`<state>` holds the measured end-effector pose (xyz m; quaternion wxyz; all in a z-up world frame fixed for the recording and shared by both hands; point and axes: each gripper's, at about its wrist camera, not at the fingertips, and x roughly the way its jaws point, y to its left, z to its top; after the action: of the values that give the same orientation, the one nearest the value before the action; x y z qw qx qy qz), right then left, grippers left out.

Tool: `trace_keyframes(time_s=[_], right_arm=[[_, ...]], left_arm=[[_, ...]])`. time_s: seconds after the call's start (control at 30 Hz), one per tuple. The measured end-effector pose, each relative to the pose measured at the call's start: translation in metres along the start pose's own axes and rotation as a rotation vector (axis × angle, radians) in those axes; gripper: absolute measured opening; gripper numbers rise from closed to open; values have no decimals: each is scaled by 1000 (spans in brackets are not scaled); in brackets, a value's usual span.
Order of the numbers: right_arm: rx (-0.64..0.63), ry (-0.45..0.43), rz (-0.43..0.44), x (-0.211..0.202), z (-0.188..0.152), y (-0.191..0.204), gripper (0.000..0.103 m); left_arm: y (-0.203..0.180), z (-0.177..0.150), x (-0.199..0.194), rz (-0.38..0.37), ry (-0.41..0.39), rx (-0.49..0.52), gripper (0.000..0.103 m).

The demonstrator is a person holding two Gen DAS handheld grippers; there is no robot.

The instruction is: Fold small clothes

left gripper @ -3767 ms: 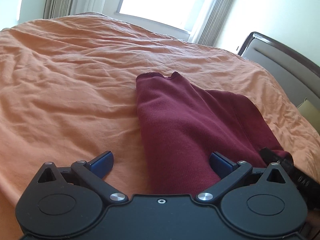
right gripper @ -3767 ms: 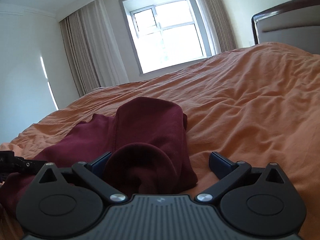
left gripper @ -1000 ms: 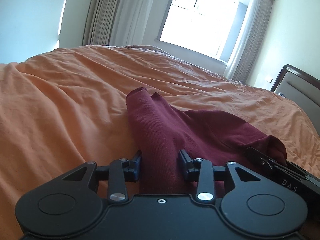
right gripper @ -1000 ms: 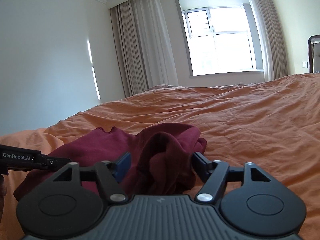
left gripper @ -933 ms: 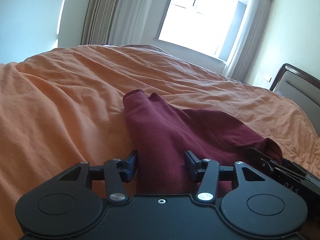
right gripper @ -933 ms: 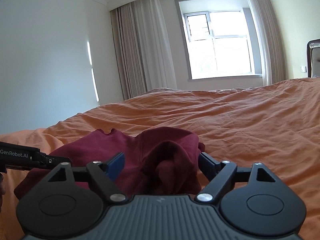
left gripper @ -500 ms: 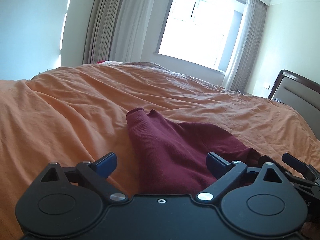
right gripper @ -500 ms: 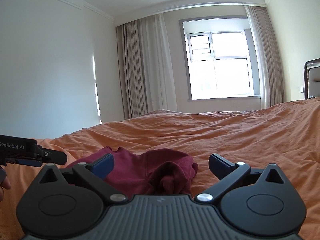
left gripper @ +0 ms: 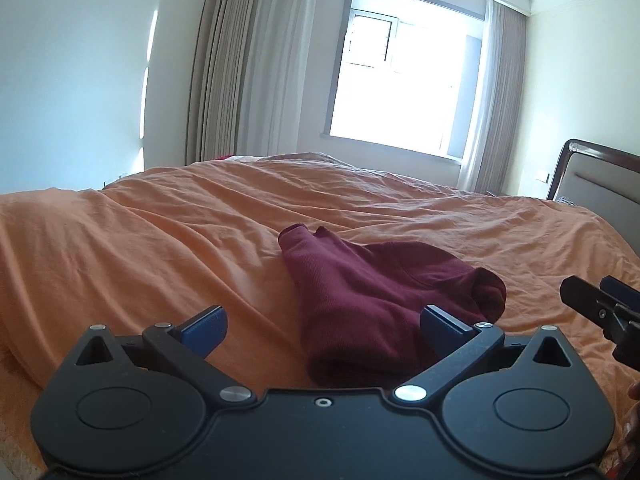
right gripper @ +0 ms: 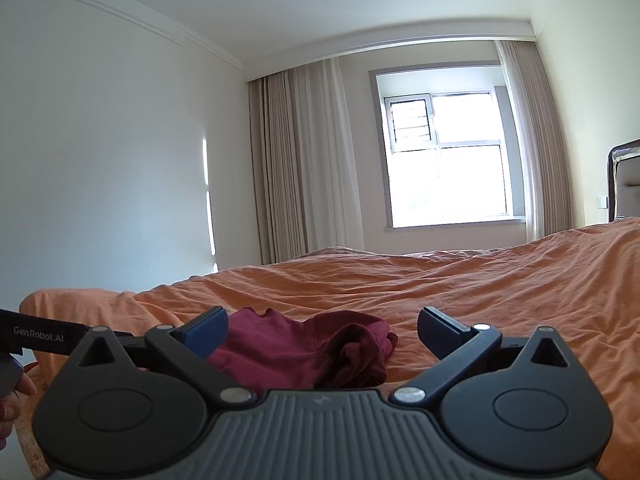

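There are two grippers, the left gripper (left gripper: 322,328) and the right gripper (right gripper: 322,330), one dark red garment (left gripper: 384,292) lying near the front edge of one orange-covered bed (left gripper: 160,240), one window (right gripper: 448,168), and one headboard (left gripper: 600,176) at the bed's right edge.

The left gripper (left gripper: 323,326) has a black body with two round discs, triangular holes, silver screws at the arm pivots and blue pads (left gripper: 204,324). The right gripper (right gripper: 322,327) has the same shape, but its grey middle plate is ribbed. At 9 o'clock in its view, white "GenRobot.AI" lettering is printed.
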<state>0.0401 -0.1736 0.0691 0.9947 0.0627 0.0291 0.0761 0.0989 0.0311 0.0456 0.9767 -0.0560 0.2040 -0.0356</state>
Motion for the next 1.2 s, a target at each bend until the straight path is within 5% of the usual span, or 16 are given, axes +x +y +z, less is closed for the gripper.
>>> trace_keyframes(time_s=[0.47,1.2], right_arm=[[-11,22,-10,-72,-40,25,103],[-5,78,-33,-67,-48,23,103]], left_arm=[[-1,-63,-74,65,-36,33,102],[3,-76,-73,70,2,33,102]])
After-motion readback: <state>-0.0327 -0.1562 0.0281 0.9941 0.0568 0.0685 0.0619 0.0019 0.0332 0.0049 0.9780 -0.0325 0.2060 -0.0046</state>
